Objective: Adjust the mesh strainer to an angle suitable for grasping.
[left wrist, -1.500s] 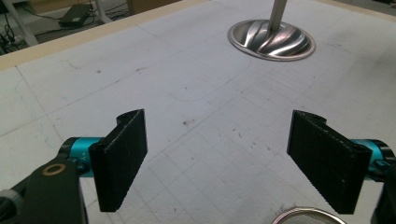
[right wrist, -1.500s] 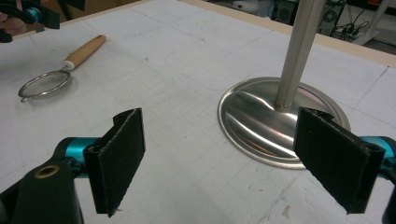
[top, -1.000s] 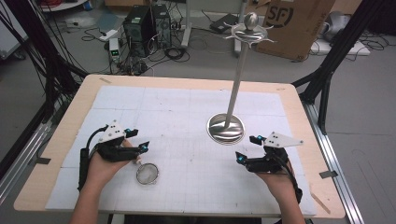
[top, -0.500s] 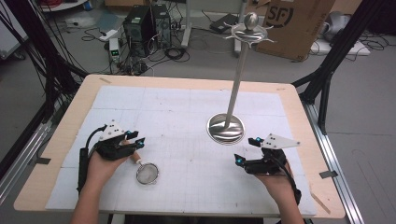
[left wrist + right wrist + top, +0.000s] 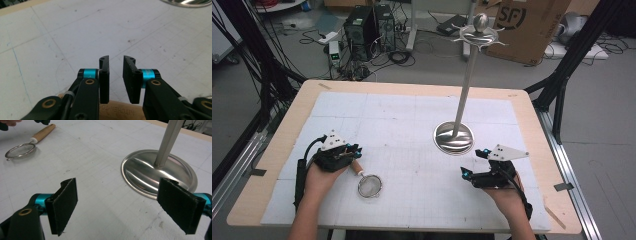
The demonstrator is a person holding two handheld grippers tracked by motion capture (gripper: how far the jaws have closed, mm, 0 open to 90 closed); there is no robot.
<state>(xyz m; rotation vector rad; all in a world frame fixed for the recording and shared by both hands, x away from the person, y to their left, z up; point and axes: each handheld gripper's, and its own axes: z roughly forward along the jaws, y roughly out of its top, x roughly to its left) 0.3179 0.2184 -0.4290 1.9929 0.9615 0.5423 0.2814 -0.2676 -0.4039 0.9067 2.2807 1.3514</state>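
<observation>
on the white gridded mat (image 5: 412, 125) that covers the pale wooden table (image 5: 277, 145), a small round wire-mesh strainer with a light wooden handle (image 5: 368, 184) lies flat near the front left, its mesh bowl toward the person and its handle running up and left toward the left gripper (image 5: 349, 151). that gripper, black with turquoise bands at the jaw roots, is held in the person's left hand (image 5: 319, 175) right at the handle's end. in the left gripper view its jaws (image 5: 116, 78) stand a narrow gap apart with nothing but mat showing between their tips, and the wooden handle (image 5: 120, 110) lies crosswise just beneath their bases — whether they touch it i cannot tell, but they are not closed on it.

the right gripper (image 5: 476, 162) sits at the front right in the person's right hand (image 5: 507, 195), close to the mat. its jaws are spread wide and hold nothing (the right gripper view shows bare mat between the two black pads (image 5: 62, 205)). just ahead of it stands a tall polished steel stand with a round domed base (image 5: 454, 138), a slim pole rising to a ball-topped ring of hooks. the strainer (image 5: 21, 150) is well apart from this gripper — far off at the upper left of its view.
</observation>
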